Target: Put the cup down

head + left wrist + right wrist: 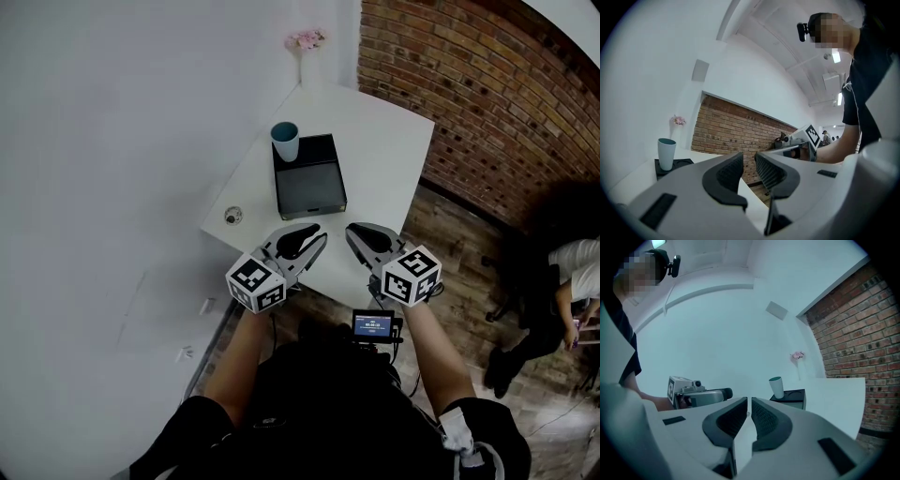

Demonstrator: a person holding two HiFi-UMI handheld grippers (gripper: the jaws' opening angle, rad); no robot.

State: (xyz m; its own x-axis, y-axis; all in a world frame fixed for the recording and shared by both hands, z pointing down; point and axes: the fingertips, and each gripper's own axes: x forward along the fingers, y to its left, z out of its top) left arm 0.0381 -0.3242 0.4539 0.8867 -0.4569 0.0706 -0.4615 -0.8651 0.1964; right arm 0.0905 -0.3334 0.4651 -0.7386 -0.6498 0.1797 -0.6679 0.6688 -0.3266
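Note:
A teal cup (285, 141) stands upright at the far left corner of a black tray (314, 192) on the white table (380, 150). It also shows in the left gripper view as the cup (666, 153) on the tray (686, 162), and in the right gripper view as the cup (776, 387). Both grippers hover side by side over the table's near edge, well short of the tray. The left gripper (321, 238) (749, 161) has a narrow gap between its pads and holds nothing. The right gripper (350, 231) (749, 401) is shut and empty.
A white vase with pink flowers (306, 47) stands at the table's far corner. A round fitting (232, 215) sits near the left edge. A white wall runs along the left, a brick wall (469, 94) along the right. A seated person (567, 272) is at far right.

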